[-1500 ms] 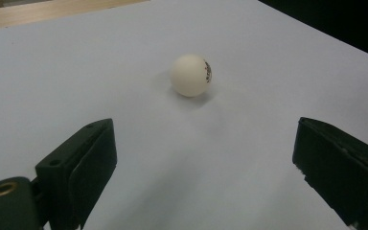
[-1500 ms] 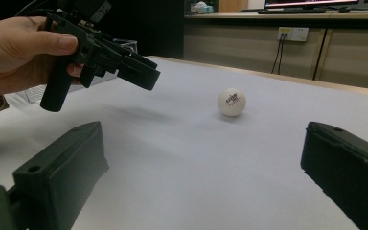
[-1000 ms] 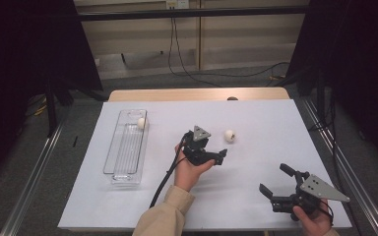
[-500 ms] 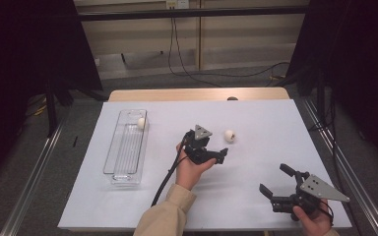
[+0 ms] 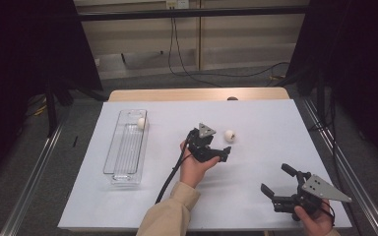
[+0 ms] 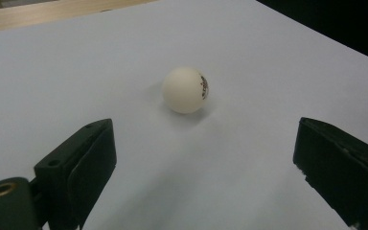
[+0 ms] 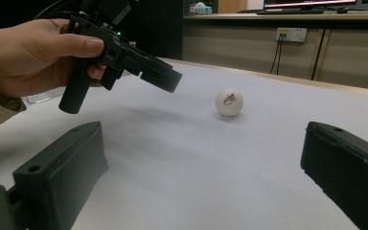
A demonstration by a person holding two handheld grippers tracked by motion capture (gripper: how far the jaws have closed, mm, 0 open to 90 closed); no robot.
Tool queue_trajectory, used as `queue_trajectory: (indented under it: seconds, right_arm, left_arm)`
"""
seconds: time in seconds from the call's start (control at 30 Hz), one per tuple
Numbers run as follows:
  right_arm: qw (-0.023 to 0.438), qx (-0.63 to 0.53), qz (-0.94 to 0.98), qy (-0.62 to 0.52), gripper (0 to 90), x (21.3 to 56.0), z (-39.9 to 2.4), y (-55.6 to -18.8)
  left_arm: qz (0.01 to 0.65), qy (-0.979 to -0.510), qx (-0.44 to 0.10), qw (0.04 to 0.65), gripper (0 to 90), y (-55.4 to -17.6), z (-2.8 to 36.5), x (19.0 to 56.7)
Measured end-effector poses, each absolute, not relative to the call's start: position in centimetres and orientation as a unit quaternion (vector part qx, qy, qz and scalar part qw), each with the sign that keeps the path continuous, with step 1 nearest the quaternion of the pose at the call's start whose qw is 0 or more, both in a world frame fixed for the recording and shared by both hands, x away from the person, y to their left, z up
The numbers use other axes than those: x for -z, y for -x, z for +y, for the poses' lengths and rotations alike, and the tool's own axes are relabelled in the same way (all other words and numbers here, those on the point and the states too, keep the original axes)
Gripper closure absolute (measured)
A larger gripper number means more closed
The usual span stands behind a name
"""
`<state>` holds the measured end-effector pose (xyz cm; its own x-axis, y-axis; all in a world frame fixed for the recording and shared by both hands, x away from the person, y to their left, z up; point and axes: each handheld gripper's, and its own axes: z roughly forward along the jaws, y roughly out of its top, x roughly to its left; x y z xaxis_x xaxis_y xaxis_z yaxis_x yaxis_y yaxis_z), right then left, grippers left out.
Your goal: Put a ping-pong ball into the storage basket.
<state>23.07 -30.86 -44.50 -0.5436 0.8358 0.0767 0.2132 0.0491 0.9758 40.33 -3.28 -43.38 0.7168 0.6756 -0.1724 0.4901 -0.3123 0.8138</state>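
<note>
A white ping-pong ball (image 5: 230,135) with dark print lies on the white table near the middle. My left gripper (image 5: 222,153) hovers just short of it, tilted down toward it, and is open. In the left gripper view the ball (image 6: 186,89) sits beyond the wide-apart jaws of the gripper (image 6: 203,139), touching neither. My right gripper (image 5: 275,178) rests low at the front right, open and empty. In the right gripper view its gripper (image 7: 202,143) faces the ball (image 7: 229,101), and the left gripper (image 7: 165,79) hangs above the table to the ball's left.
A clear plastic tray (image 5: 125,147) lies lengthwise on the left of the table, with a second white ball (image 5: 141,123) at its far end. The wooden table edge (image 5: 197,94) runs along the back. Metal rails flank both sides.
</note>
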Motion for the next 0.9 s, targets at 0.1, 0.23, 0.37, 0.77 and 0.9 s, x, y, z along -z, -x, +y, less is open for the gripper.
queue_trajectory:
  seconds: [0.1,0.23,0.37,0.77,0.9]
  right_arm:
    - [0.273,-0.567,0.672,-0.39,1.0,44.5,-30.8,-23.1]
    - [0.272,-0.567,0.673,-0.389,1.0,44.5,-30.8,-23.1]
    - [0.274,-0.566,0.674,-0.387,1.0,44.5,-30.7,-23.1]
    - [0.275,-0.568,0.672,-0.387,1.0,44.4,-30.9,-23.0]
    - [0.274,-0.569,0.671,-0.389,1.0,44.4,-30.9,-23.0]
  left_arm:
    - [0.363,-0.804,-0.104,0.459,7.6,-40.5,-3.4,43.4]
    - [0.364,-0.804,-0.103,0.459,7.7,-40.6,-3.6,43.6]
    - [0.365,-0.803,-0.104,0.46,7.6,-40.7,-3.9,43.7]
    - [0.366,-0.803,-0.103,0.459,7.7,-41.3,-4.7,44.0]
    - [0.364,-0.805,-0.105,0.456,7.7,-41.5,-5.0,44.0]
